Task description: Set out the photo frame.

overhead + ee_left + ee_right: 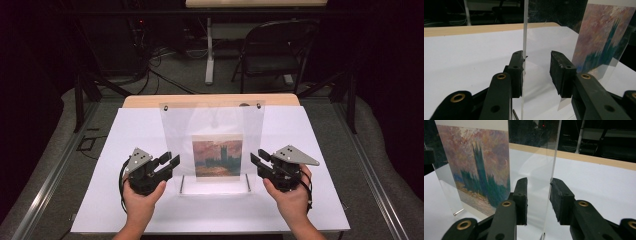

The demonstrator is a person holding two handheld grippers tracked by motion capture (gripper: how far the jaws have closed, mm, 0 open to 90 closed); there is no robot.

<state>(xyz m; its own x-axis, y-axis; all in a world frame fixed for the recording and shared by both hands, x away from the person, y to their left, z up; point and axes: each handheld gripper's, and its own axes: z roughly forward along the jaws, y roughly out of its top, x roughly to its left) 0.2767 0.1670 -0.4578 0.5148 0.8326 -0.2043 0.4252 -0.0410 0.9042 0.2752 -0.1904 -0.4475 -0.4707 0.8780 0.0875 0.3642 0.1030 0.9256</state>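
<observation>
A clear plastic panel (212,145) stood upright near the middle of the white tabletop (100,210), closer to the front edge than to the back edge, with a painted picture (217,158) of dark towers under a reddish sky fixed in its lower half. Two small metal pins (182,183) showed at the panel's foot.

The left gripper (169,165) was at the panel's left edge. In the left gripper view that thin edge (524,37) ran between the jaws, lying against the left pad while the right pad (556,72) stood apart from it, so the jaws were parted and not clamped on it.

The right gripper (259,162) was at the panel's right edge. In the right gripper view the edge (554,170) sat against the right-hand pad (556,197), with a gap between it and the other pad; those jaws were also parted, with no grip on the panel.

Each gripper was held in a hand (140,200) coming in over the front edge. Beyond the back edge stood a folding chair (272,50) on the floor.
</observation>
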